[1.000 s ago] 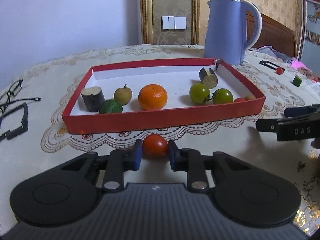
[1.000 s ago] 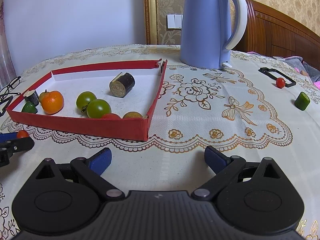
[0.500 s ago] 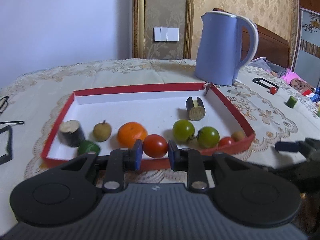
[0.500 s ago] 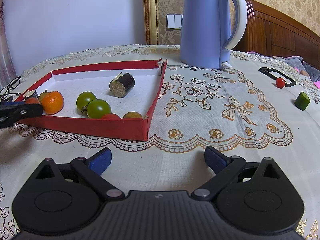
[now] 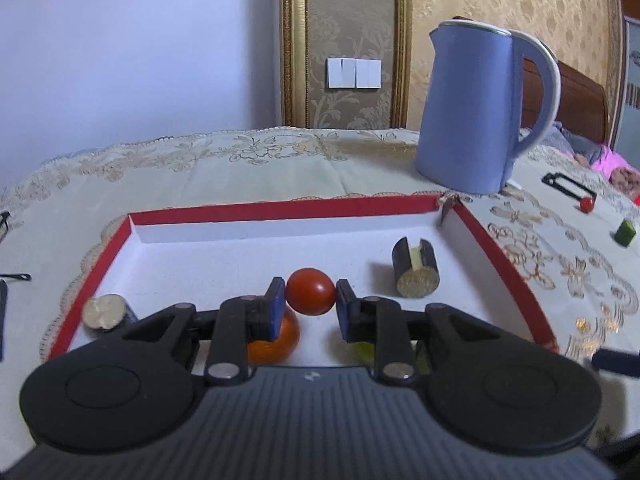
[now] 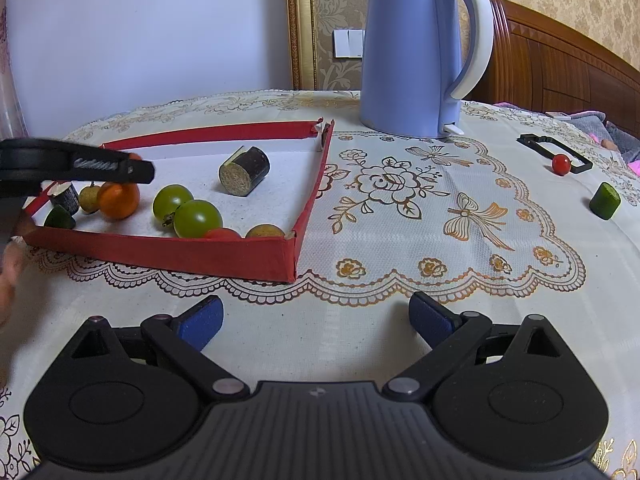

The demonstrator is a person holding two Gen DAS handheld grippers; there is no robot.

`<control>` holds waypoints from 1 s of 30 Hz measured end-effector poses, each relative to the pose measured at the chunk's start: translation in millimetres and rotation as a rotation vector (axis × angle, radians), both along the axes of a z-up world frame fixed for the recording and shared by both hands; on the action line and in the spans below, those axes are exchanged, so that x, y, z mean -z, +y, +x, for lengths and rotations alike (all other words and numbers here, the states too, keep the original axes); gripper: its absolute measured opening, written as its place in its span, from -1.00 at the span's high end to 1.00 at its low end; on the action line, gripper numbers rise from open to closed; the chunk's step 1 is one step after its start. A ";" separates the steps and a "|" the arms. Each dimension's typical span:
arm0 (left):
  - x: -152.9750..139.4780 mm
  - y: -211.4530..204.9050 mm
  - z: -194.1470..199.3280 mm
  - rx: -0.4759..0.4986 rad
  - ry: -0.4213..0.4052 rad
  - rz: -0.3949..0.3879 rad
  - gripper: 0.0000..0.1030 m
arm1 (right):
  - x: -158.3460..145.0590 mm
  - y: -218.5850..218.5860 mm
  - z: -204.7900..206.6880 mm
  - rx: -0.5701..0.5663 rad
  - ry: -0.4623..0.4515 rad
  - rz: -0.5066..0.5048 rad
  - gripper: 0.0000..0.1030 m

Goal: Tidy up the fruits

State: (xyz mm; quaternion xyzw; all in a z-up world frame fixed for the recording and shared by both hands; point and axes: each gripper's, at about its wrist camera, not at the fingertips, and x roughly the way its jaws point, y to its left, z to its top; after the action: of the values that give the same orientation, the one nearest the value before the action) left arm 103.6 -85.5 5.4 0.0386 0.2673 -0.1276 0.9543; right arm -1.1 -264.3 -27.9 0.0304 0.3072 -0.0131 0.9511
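We hold our left gripper point(image 5: 311, 309) above the red tray point(image 5: 280, 210), its blue pads point(image 5: 275, 308) clamped on a red tomato point(image 5: 311, 291). Just below and behind the left pad sits an orange point(image 5: 276, 338). Ahead and to the right of the tomato, a dark cut cylinder piece point(image 5: 415, 268) lies on its side on the tray's white floor. To the left of the gripper, near the tray's left wall, stands a second dark cut piece point(image 5: 105, 313).

Our right gripper point(image 6: 316, 322) hovers low over the lace tablecloth point(image 6: 400, 240), just outside the tray's near right corner, its jaws spread wide with nothing between them. Ahead and to its left, inside the tray, we see two green tomatoes point(image 6: 192, 216) touching each other, with a small red tomato point(image 6: 222, 233) and a tan fruit point(image 6: 265, 231) against the near wall. Farther left are a lime point(image 6: 60, 218) and a small tan round fruit point(image 6: 89, 199).

Beyond the tray, ahead of the right gripper, stands a blue kettle point(image 6: 416, 52). Far to its right on the cloth lie a small red fruit point(image 6: 561, 164) touching a black frame point(image 6: 552, 152), and a green chunk point(image 6: 605, 201).
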 end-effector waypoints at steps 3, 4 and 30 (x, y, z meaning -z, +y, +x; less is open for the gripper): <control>0.5 -5.2 1.4 -0.029 -0.012 0.003 0.53 | 0.2 -0.7 -0.3 0.000 0.000 0.000 -0.94; 1.6 -6.1 1.9 -0.035 -0.014 0.006 0.53 | 0.2 -0.6 -0.2 0.000 -0.001 0.000 -0.94; 13.5 -48.8 27.5 -0.110 -0.006 0.151 0.18 | 0.4 0.0 -0.7 0.000 -0.004 0.004 -0.94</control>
State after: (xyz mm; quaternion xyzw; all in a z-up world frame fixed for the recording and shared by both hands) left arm 131.1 -134.4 -8.2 0.0963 0.2749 -0.0544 0.9551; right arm -1.8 -264.3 -28.3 0.0321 0.3055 -0.0126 0.9516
